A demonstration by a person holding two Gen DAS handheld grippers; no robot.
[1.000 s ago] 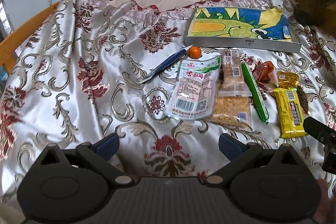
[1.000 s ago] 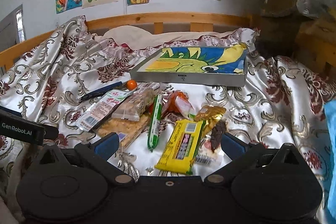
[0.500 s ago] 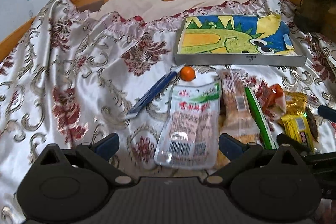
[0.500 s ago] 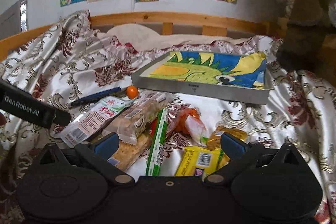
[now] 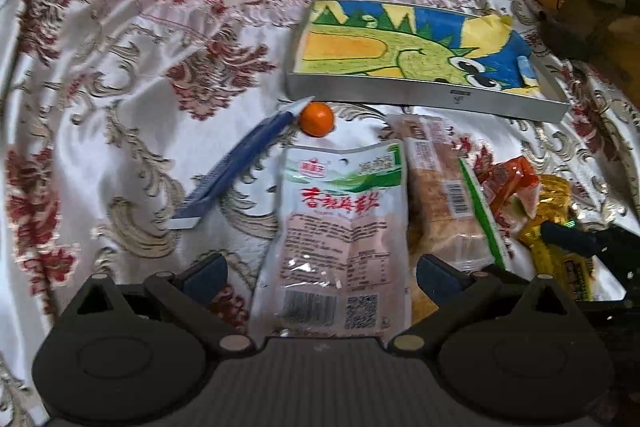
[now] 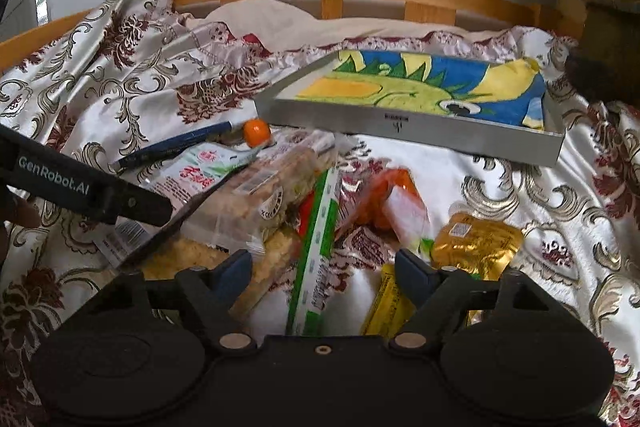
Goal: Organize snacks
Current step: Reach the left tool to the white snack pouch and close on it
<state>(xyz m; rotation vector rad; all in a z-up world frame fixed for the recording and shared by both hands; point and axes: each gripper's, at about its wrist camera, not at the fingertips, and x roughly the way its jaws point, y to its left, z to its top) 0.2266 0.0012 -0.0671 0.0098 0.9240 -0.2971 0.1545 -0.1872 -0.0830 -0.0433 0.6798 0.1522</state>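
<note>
Left gripper (image 5: 320,273) low over the bed (image 5: 100,131), fingers spread wide either side of the white-and-green pouch (image 5: 340,227) — nothing gripped. Just right of it, touching, the clear cracker pack (image 5: 440,195), then the long green stick pack (image 6: 316,255). Right gripper (image 6: 324,273) open too, fingers straddling that green stick and the end of the yellow bar (image 6: 386,301). Close by: orange wrapper (image 6: 390,203) and gold wrapper (image 6: 476,243). Farther back, small orange ball (image 5: 317,119) against the blue sachet (image 5: 236,167) — beyond both, the dragon-lined tray (image 5: 420,97), no snacks in it.
</note>
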